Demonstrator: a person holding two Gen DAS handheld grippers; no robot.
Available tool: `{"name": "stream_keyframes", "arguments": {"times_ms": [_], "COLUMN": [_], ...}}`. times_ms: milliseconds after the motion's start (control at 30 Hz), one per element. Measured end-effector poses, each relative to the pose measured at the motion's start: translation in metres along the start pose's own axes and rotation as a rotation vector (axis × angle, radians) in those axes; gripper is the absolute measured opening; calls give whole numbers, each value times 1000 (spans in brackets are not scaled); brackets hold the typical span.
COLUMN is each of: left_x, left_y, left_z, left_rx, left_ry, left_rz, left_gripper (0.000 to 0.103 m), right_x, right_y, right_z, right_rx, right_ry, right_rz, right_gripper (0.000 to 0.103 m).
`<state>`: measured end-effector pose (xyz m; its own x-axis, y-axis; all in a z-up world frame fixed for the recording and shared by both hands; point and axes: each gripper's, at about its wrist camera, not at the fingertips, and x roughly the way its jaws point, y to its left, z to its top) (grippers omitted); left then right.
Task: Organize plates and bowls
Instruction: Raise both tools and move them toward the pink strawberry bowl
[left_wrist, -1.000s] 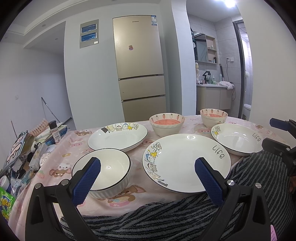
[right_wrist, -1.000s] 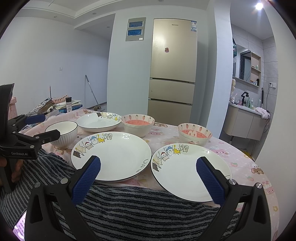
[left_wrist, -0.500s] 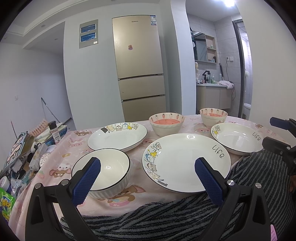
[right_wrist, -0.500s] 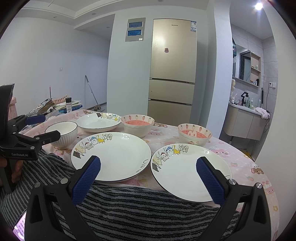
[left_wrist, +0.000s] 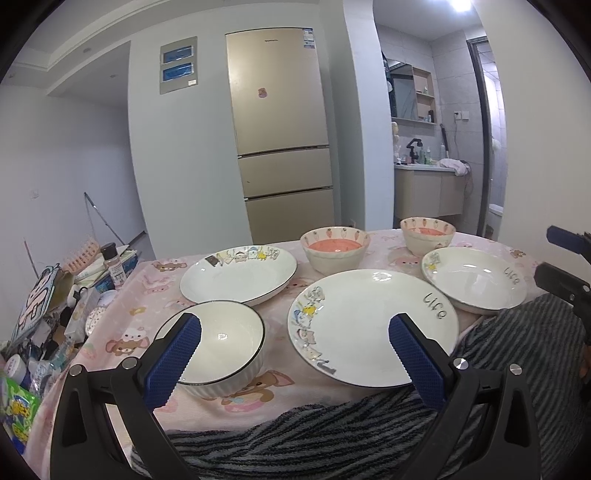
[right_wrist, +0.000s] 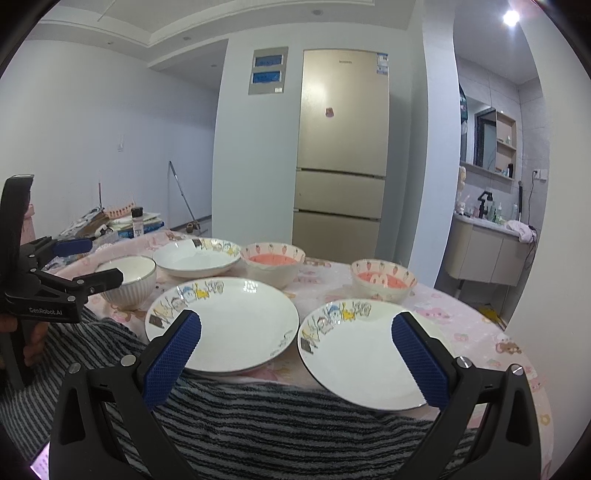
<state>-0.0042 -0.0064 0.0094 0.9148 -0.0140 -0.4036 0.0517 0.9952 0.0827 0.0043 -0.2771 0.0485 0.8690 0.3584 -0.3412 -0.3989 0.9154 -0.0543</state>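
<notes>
**Pre-grasp: both tongs spread, nothing picked up yet**

Step in hand, as judged: the start of sorting. All dishes sit apart on the counter (left_wrist: 140, 291), none stacked. Left tongs (left_wrist: 293, 356) hover spread wide over the near edge, empty. Right tongs (right_wrist: 295, 354) likewise spread wide and empty, near a striped cloth (right_wrist: 258, 417) draped over the front edge.

Largest to smallest:
- Big cartoon plate (left_wrist: 373, 328), white, dark rim line, animal print on the left rim, script on the right; near centre, just ahead of the left tongs.
- Far plate (left_wrist: 238, 275), same style, behind the white bowl.
- Right plate (right_wrist: 369, 354), same print, right in front of the right tongs.
- White ribbed bowl (left_wrist: 218, 354), dark rim, empty, near left.
- Two carrot-print bowls with pink insides: one mid-back (left_wrist: 334, 249), one back right (right_wrist: 384, 280).

Next move likely calls for sliding one finger under a plate rim; the rims lie low on the cloth and look glossy, so slip is a risk. Like should probably stack with like.
</notes>
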Motion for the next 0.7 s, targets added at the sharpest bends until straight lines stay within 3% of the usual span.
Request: {"name": "stream_keyframes", "arguments": {"times_ms": [100,300,700], "left_x": [-13,-37,-80], "left_y": [3,11,6], "left_z": [20,65,135], "left_rx": [-14,-59,-9], "left_ry": [-10,-45,-180], "left_rz": [-42,-54,-22], "left_gripper": [103,103,103], "right_x": [-10,-30,-42], "right_y": [-3,-11,-22], "right_z": [18,65,126], "right_rx": [-11,-10,15], "right_ry": [-23,-106,-188], "right_rz": [13,35,57], "right_gripper": [103,103,103]}}
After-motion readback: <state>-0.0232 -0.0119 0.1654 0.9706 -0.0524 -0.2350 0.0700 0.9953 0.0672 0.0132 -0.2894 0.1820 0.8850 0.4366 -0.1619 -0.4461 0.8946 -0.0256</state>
